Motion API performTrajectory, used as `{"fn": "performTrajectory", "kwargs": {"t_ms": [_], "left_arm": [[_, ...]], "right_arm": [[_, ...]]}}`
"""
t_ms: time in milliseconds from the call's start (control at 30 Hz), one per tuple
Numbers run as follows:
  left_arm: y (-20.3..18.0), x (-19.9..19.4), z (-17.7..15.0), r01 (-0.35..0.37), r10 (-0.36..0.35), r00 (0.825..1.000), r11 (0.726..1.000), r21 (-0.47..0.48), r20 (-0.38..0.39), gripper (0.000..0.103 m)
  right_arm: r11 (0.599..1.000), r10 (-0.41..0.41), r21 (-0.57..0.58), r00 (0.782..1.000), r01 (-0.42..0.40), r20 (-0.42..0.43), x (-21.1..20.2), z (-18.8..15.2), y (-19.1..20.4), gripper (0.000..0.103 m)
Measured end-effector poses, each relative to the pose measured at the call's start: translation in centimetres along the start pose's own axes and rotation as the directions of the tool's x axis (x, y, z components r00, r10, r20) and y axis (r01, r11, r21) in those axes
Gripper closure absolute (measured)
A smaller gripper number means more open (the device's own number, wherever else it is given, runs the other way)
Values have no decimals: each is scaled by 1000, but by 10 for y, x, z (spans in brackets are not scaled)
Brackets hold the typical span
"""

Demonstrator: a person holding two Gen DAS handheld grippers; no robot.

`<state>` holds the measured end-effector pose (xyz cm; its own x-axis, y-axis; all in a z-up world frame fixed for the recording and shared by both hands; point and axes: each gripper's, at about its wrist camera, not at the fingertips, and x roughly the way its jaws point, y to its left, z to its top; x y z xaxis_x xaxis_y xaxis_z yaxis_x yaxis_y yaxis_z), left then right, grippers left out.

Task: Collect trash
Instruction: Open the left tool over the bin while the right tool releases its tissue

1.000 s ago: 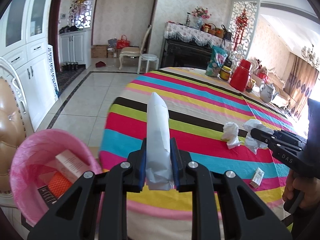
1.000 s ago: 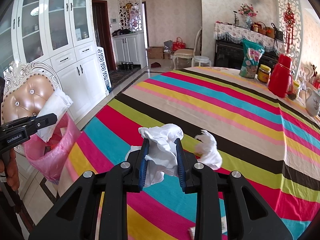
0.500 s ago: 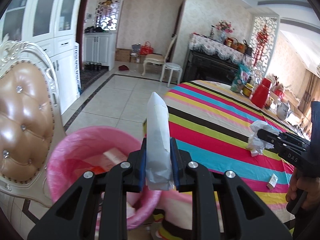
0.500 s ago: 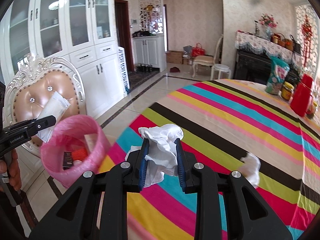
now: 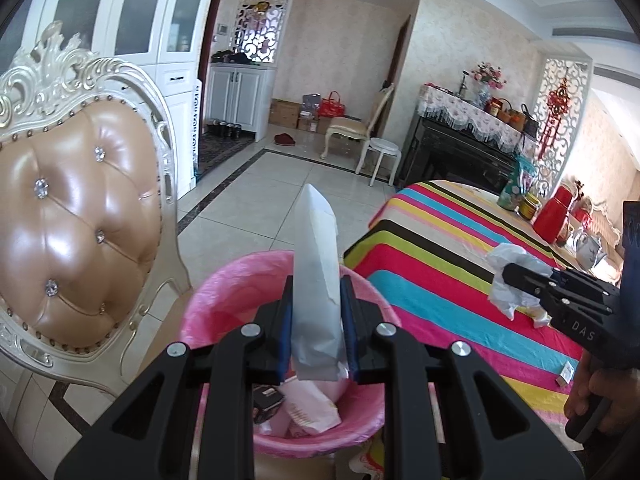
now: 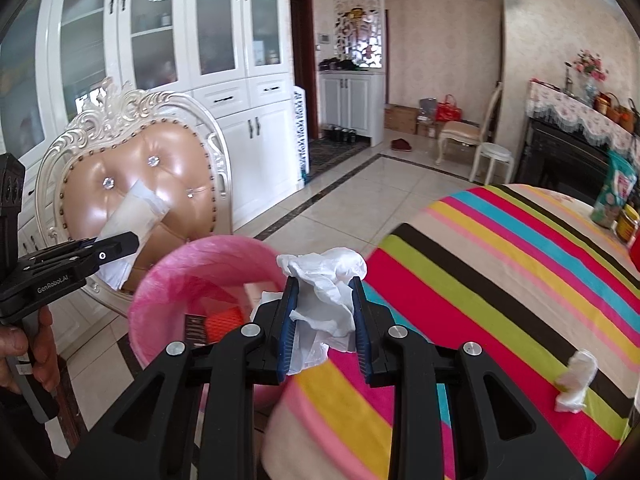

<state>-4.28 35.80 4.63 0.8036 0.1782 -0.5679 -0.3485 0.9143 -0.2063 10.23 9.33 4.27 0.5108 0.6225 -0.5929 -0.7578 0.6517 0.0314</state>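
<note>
My left gripper (image 5: 316, 316) is shut on a flat white paper packet (image 5: 316, 264), held upright right over the pink-lined trash bin (image 5: 224, 292); the packet also shows in the right wrist view (image 6: 132, 216). My right gripper (image 6: 324, 312) is shut on crumpled white tissue (image 6: 324, 284) at the table's edge, beside the bin (image 6: 180, 264); the tissue also shows in the left wrist view (image 5: 508, 280). The bin holds boxes and wrappers. Another crumpled tissue (image 6: 576, 376) lies on the striped tablecloth (image 6: 500, 264).
An ornate tan padded chair (image 5: 76, 216) stands close to the left of the bin. A small carton (image 5: 565, 372) lies on the cloth near the table edge. A red thermos (image 5: 554, 210), jar and snack bag stand at the table's far end. Tiled floor lies beyond.
Both grippers have swung left from over the table toward the bin. The left one now holds the packet above the bin's opening; the right one has brought the tissue to the table's edge.
</note>
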Motion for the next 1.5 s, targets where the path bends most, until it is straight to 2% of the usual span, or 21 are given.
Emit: {"fn": "performTrajectory", "kwargs": {"t_ms": [333, 600, 733, 800, 1067, 1133, 1167, 1200, 1500], "left_arm": [[31, 3, 6, -20, 20, 1000, 999, -41, -1, 82], [43, 5, 12, -24, 25, 1000, 998, -51, 7, 80], [44, 6, 12, -13, 13, 1000, 998, -60, 6, 64], [43, 7, 11, -15, 16, 1000, 998, -63, 5, 60], [44, 5, 9, -20, 20, 1000, 997, -69, 7, 60], [42, 4, 10, -18, 18, 1000, 997, -70, 8, 60], [41, 3, 9, -17, 18, 1000, 997, -69, 9, 60], [39, 2, 9, -16, 17, 1000, 998, -67, 9, 60], [33, -6, 9, -10, 11, 1000, 998, -58, 16, 60]], "right_arm": [[997, 60, -46, 998, -61, -21, 31, 13, 48, 76], [994, 82, -64, 996, -85, -40, 49, 16, 64, 76], [994, 86, -62, 995, -89, -51, 54, 17, 64, 75], [994, 85, -61, 995, -88, -55, 56, 17, 64, 70], [995, 78, -62, 995, -82, -65, 55, 12, 58, 69], [995, 77, -59, 995, -81, -64, 53, 10, 54, 54], [996, 64, -64, 996, -68, -60, 53, 10, 55, 41], [996, 57, -71, 997, -61, -52, 51, 9, 55, 37], [995, 60, -72, 997, -63, -47, 48, 6, 52, 37]]}}
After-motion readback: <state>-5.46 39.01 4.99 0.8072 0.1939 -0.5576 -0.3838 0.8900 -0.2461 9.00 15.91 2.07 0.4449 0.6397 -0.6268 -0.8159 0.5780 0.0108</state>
